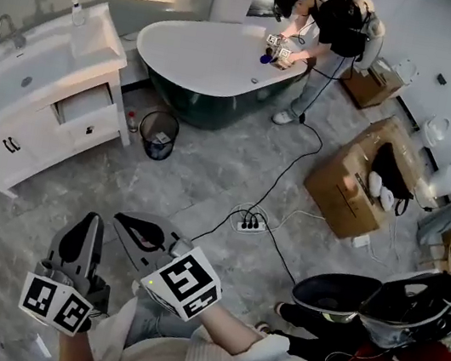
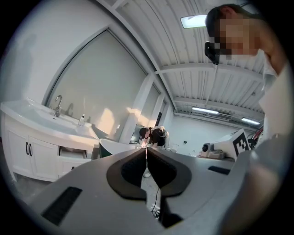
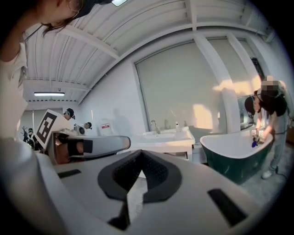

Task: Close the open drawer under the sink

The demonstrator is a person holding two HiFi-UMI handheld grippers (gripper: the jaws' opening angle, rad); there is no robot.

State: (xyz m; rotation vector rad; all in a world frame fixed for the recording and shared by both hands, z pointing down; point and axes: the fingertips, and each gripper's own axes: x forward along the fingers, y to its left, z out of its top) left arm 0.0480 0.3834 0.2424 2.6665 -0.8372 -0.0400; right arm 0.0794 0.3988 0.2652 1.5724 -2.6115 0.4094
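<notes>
The white vanity (image 1: 11,124) with its sink (image 1: 36,55) stands at the far left of the head view. Its top drawer (image 1: 85,102) near the right end is pulled out a little. The left gripper view shows the same open drawer (image 2: 73,153) under the counter. Both grippers are low in the head view, well away from the vanity. My left gripper (image 1: 92,221) is shut with nothing in it, and its jaws meet in the left gripper view (image 2: 146,151). My right gripper (image 1: 123,220) is also shut and holds nothing, its tips touching (image 3: 140,153).
A dark freestanding bathtub (image 1: 207,64) stands beyond the vanity, with a person (image 1: 326,29) working at its far end. A black bin (image 1: 158,134) sits between vanity and tub. A power strip (image 1: 248,221) with cables, a cardboard box (image 1: 354,185) and bags (image 1: 393,309) lie to the right.
</notes>
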